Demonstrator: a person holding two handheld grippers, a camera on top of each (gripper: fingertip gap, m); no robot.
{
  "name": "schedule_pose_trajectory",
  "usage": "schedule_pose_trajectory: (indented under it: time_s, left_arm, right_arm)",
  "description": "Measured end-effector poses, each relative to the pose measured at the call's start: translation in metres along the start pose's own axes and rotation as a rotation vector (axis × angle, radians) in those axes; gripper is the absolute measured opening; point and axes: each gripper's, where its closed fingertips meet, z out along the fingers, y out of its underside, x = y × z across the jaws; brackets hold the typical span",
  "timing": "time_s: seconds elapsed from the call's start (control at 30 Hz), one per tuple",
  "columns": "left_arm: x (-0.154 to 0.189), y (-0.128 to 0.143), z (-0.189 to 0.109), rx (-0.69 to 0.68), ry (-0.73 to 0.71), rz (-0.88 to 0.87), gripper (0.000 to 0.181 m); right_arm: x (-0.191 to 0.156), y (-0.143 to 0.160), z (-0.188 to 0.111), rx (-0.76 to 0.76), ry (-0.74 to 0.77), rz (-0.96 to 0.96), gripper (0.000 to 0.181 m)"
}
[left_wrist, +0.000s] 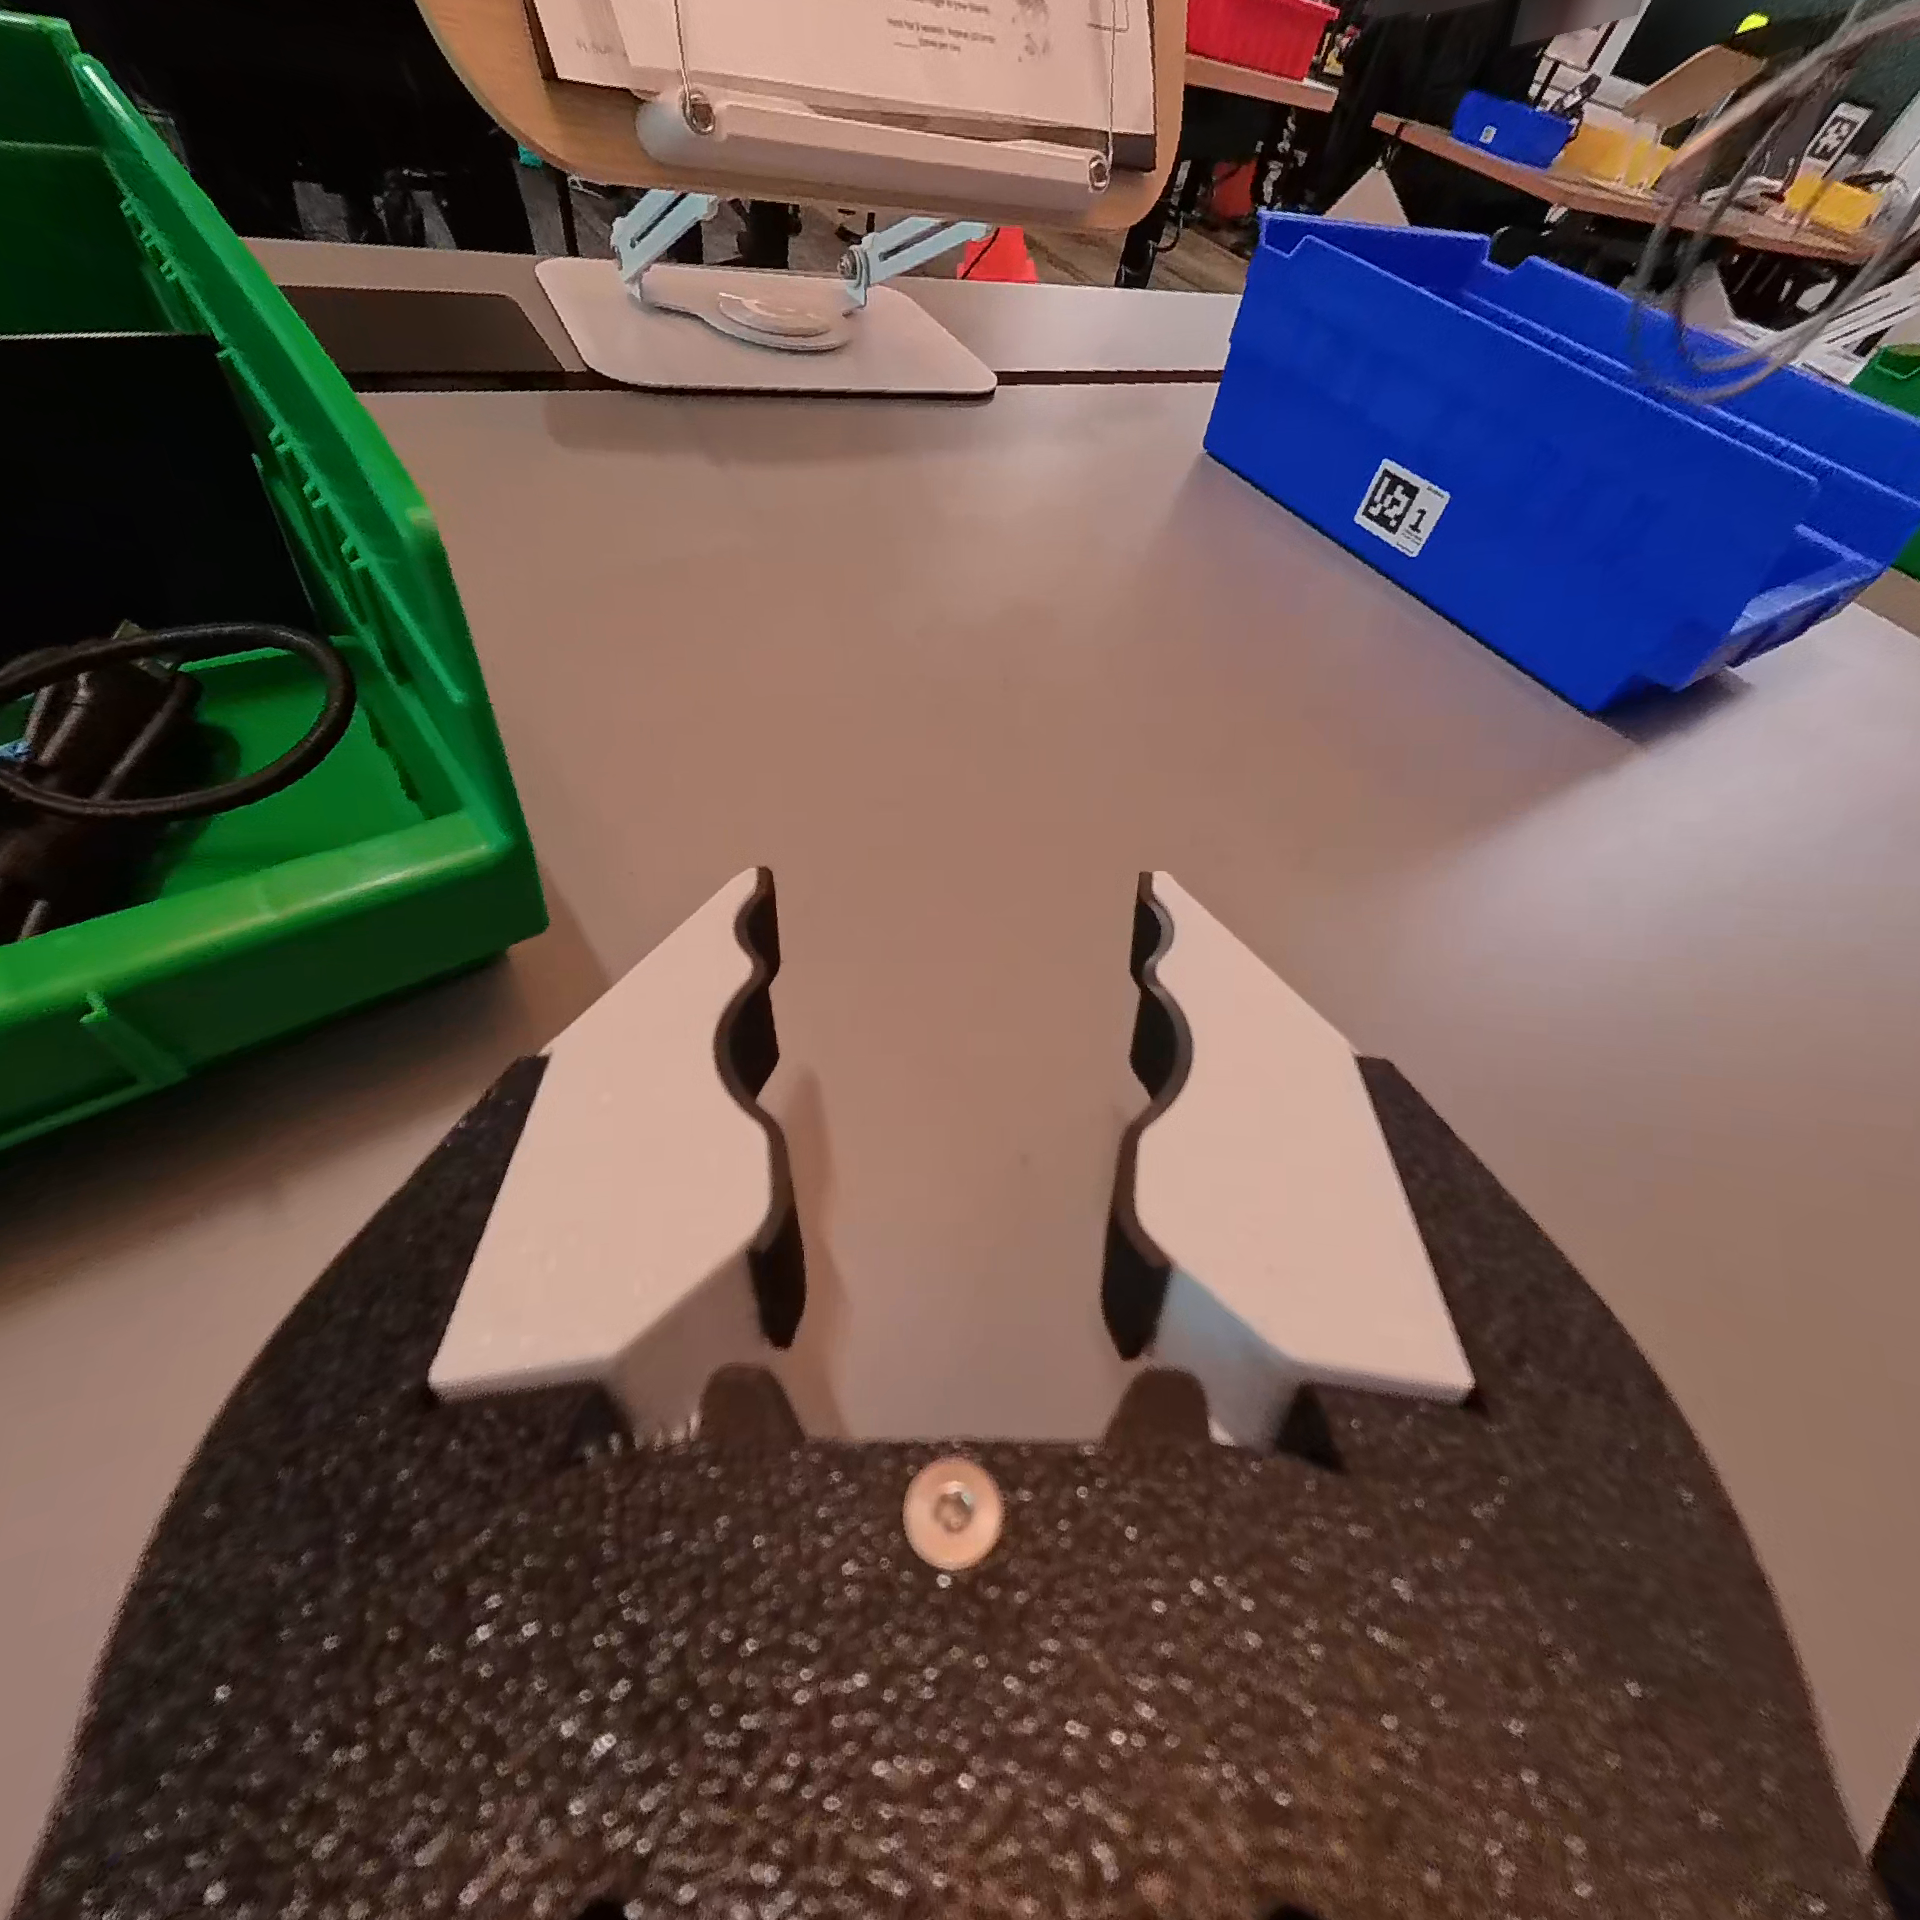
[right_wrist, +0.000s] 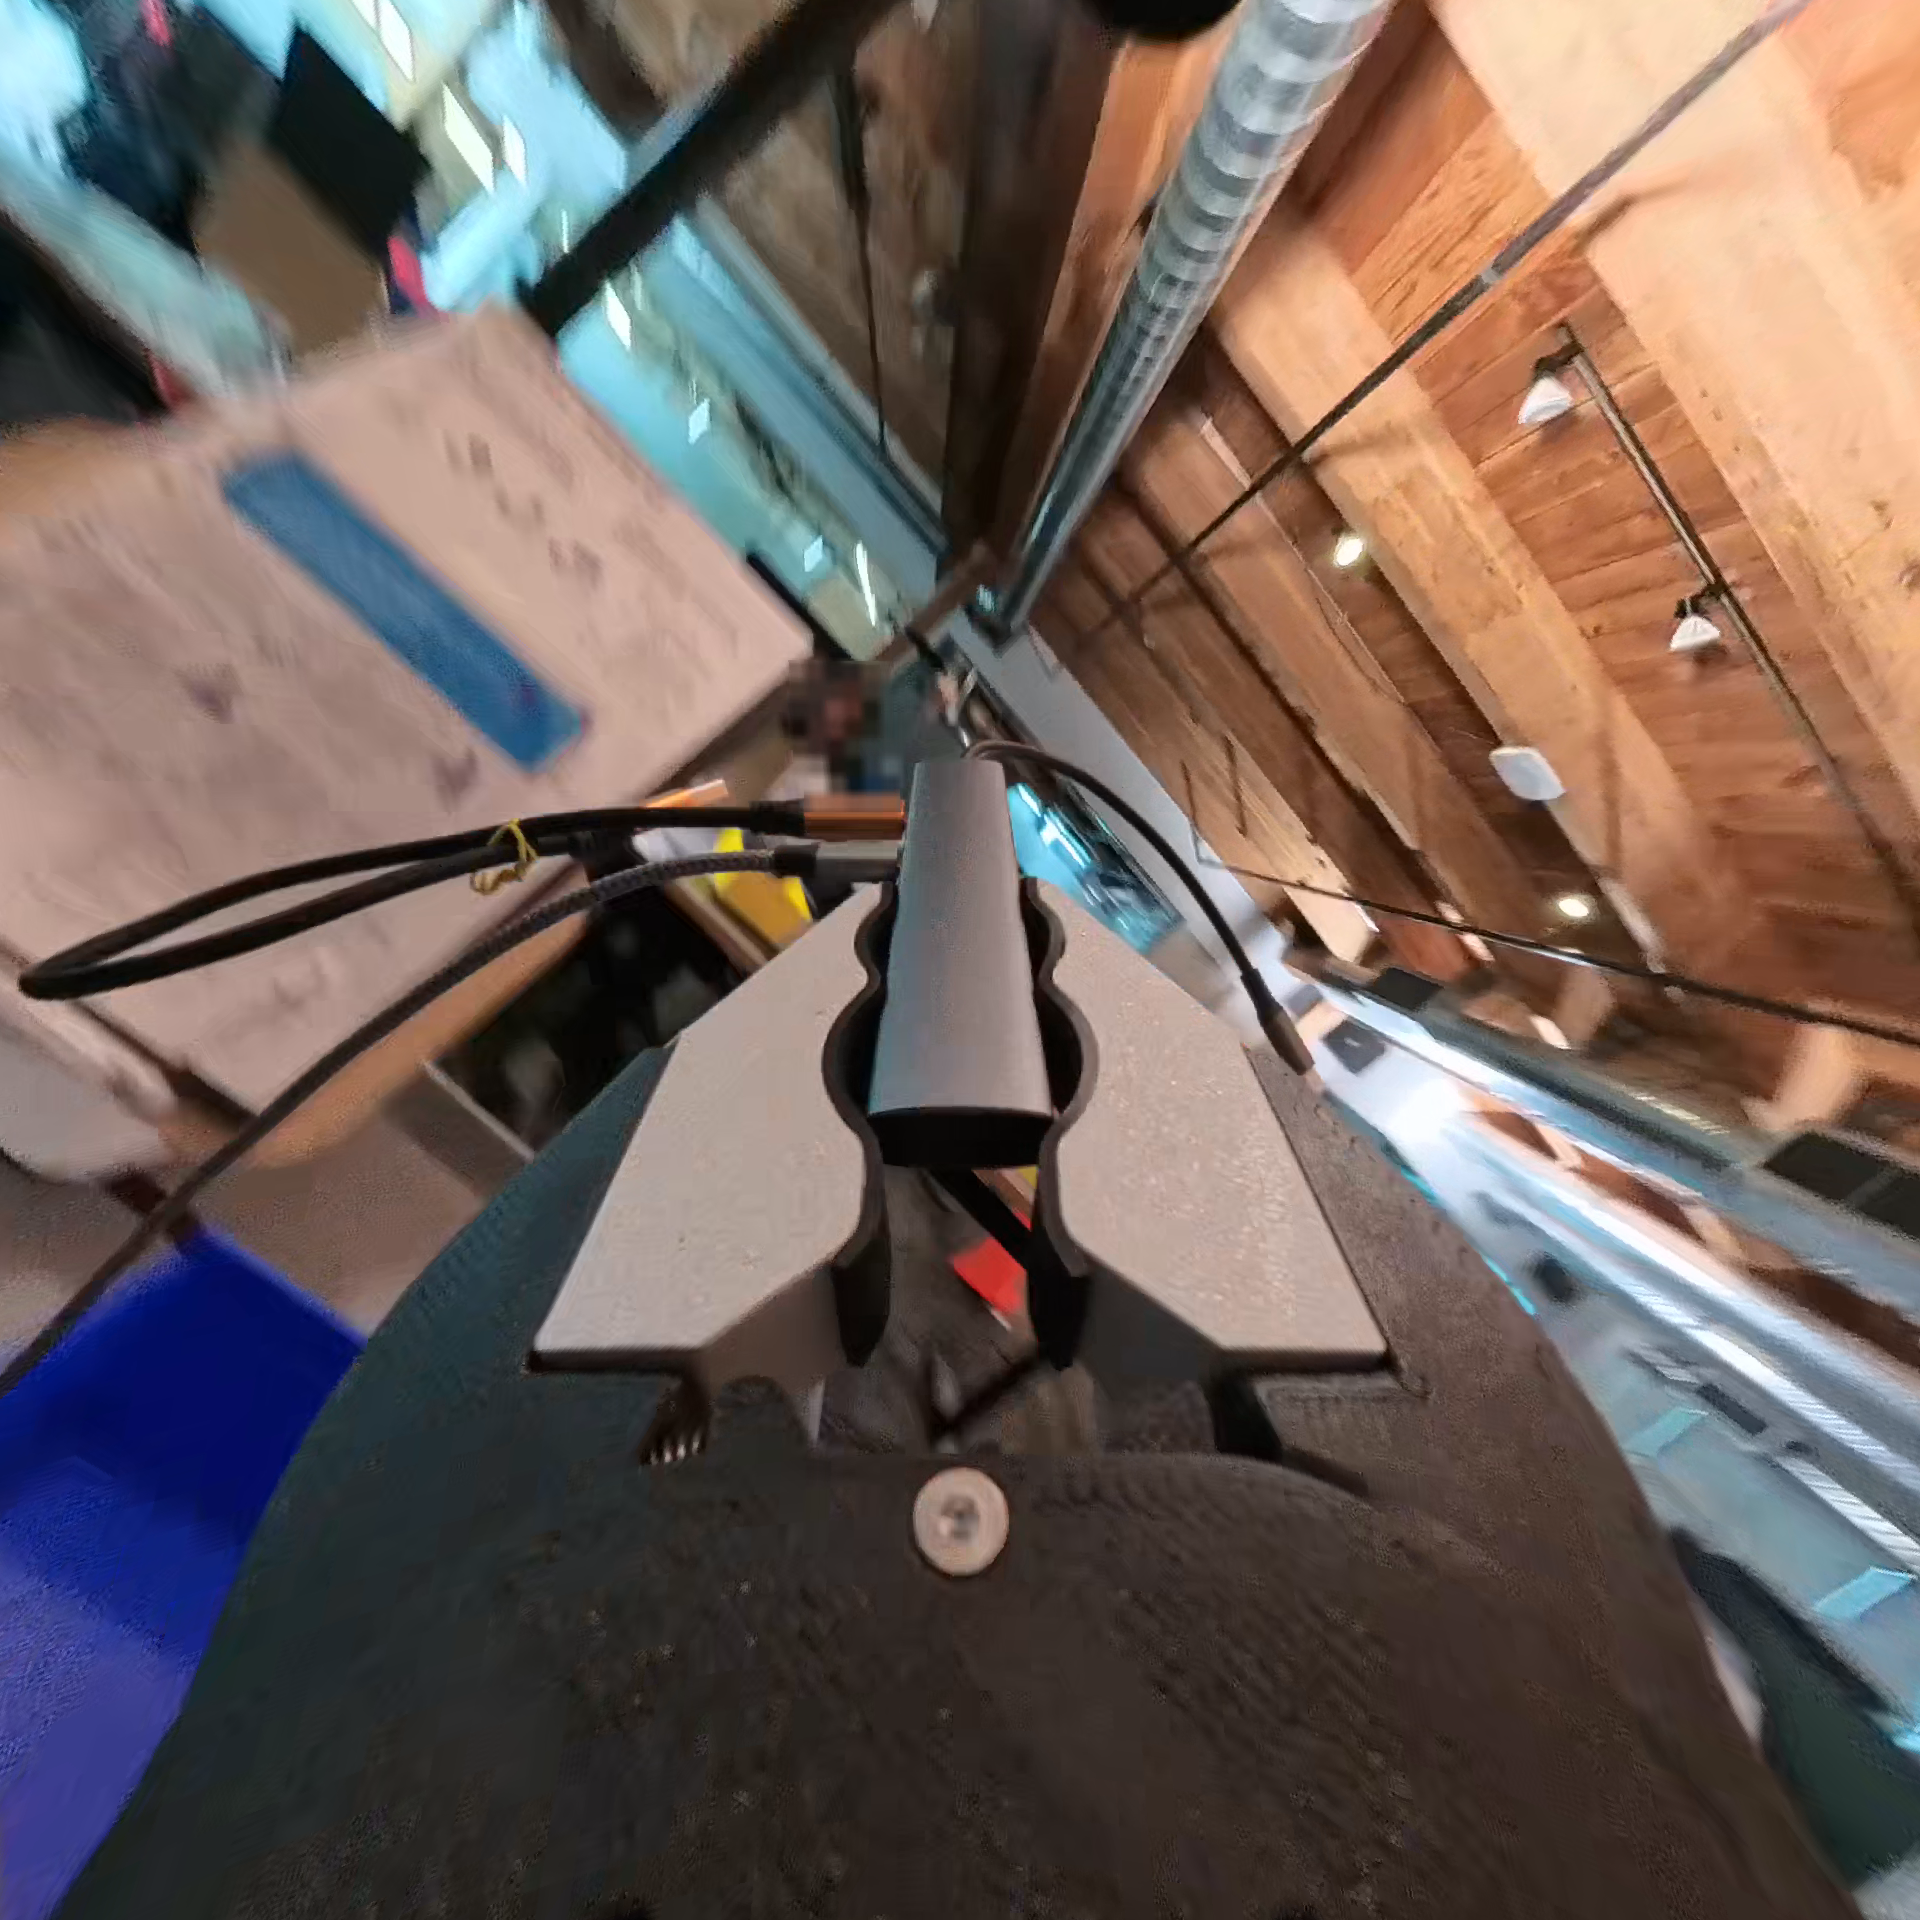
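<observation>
My left gripper (left_wrist: 954, 883) is open and empty, low over the bare grey table (left_wrist: 935, 644), between a green bin (left_wrist: 343, 623) on the left and a blue bin (left_wrist: 1538, 499) on the right. My right gripper (right_wrist: 958, 904) is shut on a dark grey hub-like adapter (right_wrist: 954, 966), raised in the air and tilted up toward the wooden ceiling. Two cables (right_wrist: 416, 894) are plugged into the adapter's left side and loop out leftward. The adapter's own short black cable (right_wrist: 1195, 894) hangs off to the right. Thin cables (left_wrist: 1756, 208) also dangle at the top right of the left wrist view.
Coiled black cables (left_wrist: 156, 727) lie in the green bin. A wooden document stand (left_wrist: 810, 166) on a flat base stands at the table's far edge. A blue bin (right_wrist: 104, 1538) shows blurred at the lower left of the right wrist view. Other tables with bins lie beyond. Spacing between my two grippers at the tips: around 60 cm.
</observation>
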Motion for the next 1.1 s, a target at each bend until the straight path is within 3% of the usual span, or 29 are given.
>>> schedule_pose_trajectory:
  time_s: [0.03, 0.13, 0.23, 0.4, 0.5, 0.6, 0.7, 0.87, 0.97, 1.1]
  left_arm:
    - [0.000, 0.000, 0.000, 0.001, 0.002, 0.002, 0.066]
    - [0.003, 0.000, -0.001, 0.006, 0.010, 0.009, 0.066]
    - [0.003, 0.000, -0.001, 0.004, 0.014, 0.007, 0.066]
    - [0.003, 0.002, -0.002, -0.005, 0.017, 0.010, 0.066]
    - [0.001, 0.001, -0.004, 0.003, 0.017, -0.001, 0.065]
    - [0.000, 0.001, -0.005, 0.004, 0.019, -0.015, 0.065]
    - [0.001, 0.002, -0.004, -0.005, 0.019, -0.006, 0.065]
    - [0.002, 0.006, 0.000, -0.039, 0.016, 0.010, 0.065]
    - [0.002, 0.008, 0.001, -0.051, 0.010, 0.016, 0.064]
    - [0.002, 0.009, 0.001, -0.059, 0.008, 0.020, 0.063]
  right_arm:
    - [-0.011, 0.018, 0.004, -0.060, -0.023, -0.078, 0.022]
    - [-0.068, 0.061, 0.005, -0.137, -0.208, -0.263, 0.022]
    - [-0.132, 0.097, -0.007, -0.204, -0.419, -0.317, 0.022]
    - [-0.207, 0.159, -0.043, -0.497, -0.628, -0.090, 0.022]
    - [-0.237, 0.168, -0.063, -0.532, -0.694, 0.164, 0.022]
    - [-0.243, 0.164, -0.073, -0.471, -0.733, 0.401, 0.022]
    - [-0.238, 0.164, -0.082, -0.444, -0.788, 0.502, 0.022]
    - [-0.215, 0.186, -0.075, -0.511, -0.786, 0.770, 0.022]
    - [-0.206, 0.214, -0.070, -0.572, -0.747, 0.646, 0.022]
    - [-0.201, 0.214, -0.068, -0.480, -0.786, 0.310, 0.022]
